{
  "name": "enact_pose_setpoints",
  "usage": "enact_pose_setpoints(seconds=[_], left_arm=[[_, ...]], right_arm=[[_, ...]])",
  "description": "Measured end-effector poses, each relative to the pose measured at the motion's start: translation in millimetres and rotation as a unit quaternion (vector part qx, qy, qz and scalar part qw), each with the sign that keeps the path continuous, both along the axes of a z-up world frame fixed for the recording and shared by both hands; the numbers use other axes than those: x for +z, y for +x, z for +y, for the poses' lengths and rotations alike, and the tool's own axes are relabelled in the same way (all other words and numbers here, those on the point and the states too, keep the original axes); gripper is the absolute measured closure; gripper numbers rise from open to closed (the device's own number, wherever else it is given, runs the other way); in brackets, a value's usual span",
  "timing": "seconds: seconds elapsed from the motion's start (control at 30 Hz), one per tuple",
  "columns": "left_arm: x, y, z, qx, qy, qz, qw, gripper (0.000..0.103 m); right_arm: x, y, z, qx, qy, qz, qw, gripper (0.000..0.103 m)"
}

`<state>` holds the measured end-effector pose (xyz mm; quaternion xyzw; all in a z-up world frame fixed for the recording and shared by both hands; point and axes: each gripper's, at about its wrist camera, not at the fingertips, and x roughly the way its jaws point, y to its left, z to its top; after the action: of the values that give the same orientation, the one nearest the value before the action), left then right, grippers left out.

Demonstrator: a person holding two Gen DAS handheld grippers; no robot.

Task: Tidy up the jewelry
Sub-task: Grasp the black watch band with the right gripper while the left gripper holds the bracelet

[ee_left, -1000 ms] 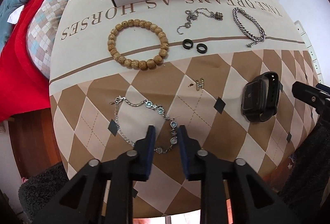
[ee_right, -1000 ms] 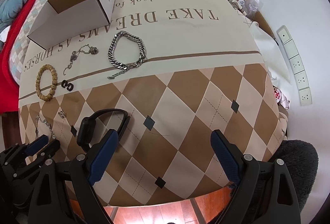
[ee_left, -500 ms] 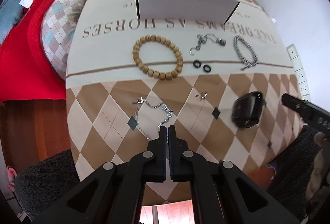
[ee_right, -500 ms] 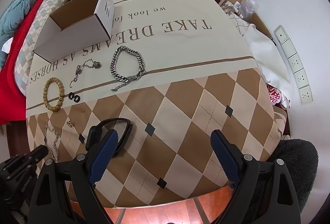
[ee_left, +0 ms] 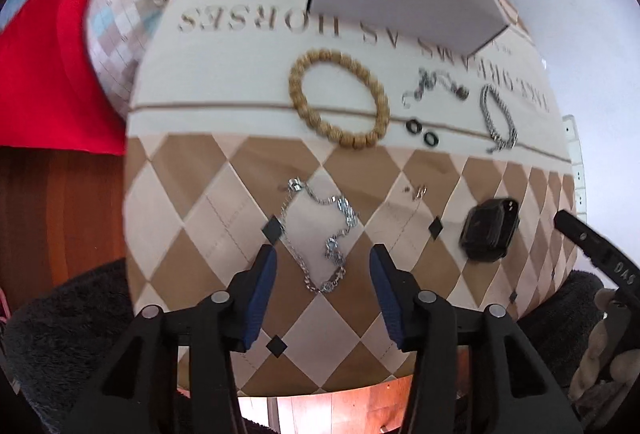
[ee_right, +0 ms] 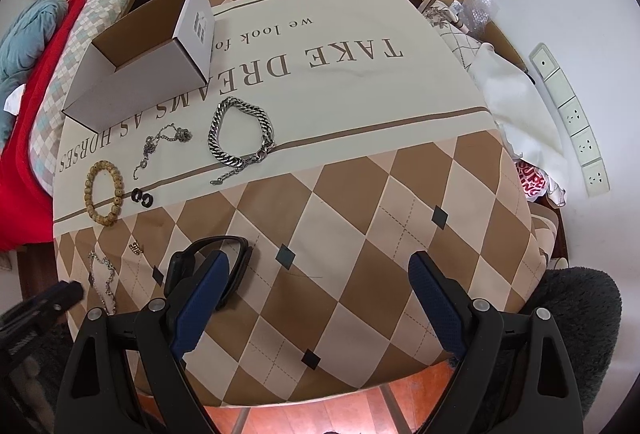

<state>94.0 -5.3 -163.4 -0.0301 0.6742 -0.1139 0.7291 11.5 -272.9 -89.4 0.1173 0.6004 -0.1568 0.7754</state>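
Note:
A thin silver chain with blue stones (ee_left: 320, 234) lies bunched on the checked tablecloth, in line with the gap of my left gripper (ee_left: 323, 258). Its jaws are opening and the pads stand clear of the chain. Farther back lie a wooden bead bracelet (ee_left: 340, 102), two black rings (ee_left: 420, 132), a fine chain with a charm (ee_left: 436, 86), a thick silver link bracelet (ee_left: 498, 118) and a small gold piece (ee_left: 418, 191). My right gripper (ee_right: 319, 266) hangs wide open over bare cloth. A black smartwatch (ee_right: 188, 266) sits partly behind its left finger.
An open white cardboard box (ee_right: 132, 82) stands at the far left of the table. A bed with red and checked covers (ee_left: 60, 46) is on the left. White cloth and wall sockets (ee_right: 572, 122) are on the right, with dark fluffy seating near the front edge.
My left gripper went from nearly shut to fully shut and has now spread apart, drawing back from the table. The stone chain is more bunched than before. The right gripper stays open.

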Motion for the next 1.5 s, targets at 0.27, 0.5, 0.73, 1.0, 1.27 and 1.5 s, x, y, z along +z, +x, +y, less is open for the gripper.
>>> enact_pose_setpoints(seconds=[0.27,0.5,0.73,1.0,1.27,1.5], left_arm=[[-19.4,-2.3,-29.3,-0.026,0.036,-0.017,0.9989,0.06],[-10.3,0.6,-30.6,-0.024,0.034,-0.046,0.9981,0.101],[29.9,-6.2,-24.9,-0.019,0.006,-0.075,0.997,0.101],[61.9,0.1,-20.2,-0.015,-0.021,-0.094,0.9952,0.101],[95.9,3.6,-8.5,-0.013,-0.039,-0.123,0.9916,0.101],[109.6,4.7,-8.7,-0.016,-0.04,-0.136,0.9898,0.101]], right_arm=[[-5.3,-0.1,2.0,0.001,-0.004,0.006,1.0,0.011],[-8.0,-1.0,0.8,0.0,-0.006,0.008,1.0,0.01],[-11.3,-1.3,-8.1,-0.01,0.001,0.009,1.0,0.011],[-17.3,3.5,-5.0,-0.007,0.027,0.001,1.0,0.012],[-39.5,8.2,4.3,0.008,0.047,0.007,0.999,0.034],[-43.7,14.4,11.4,0.02,0.068,0.013,0.997,0.043]])
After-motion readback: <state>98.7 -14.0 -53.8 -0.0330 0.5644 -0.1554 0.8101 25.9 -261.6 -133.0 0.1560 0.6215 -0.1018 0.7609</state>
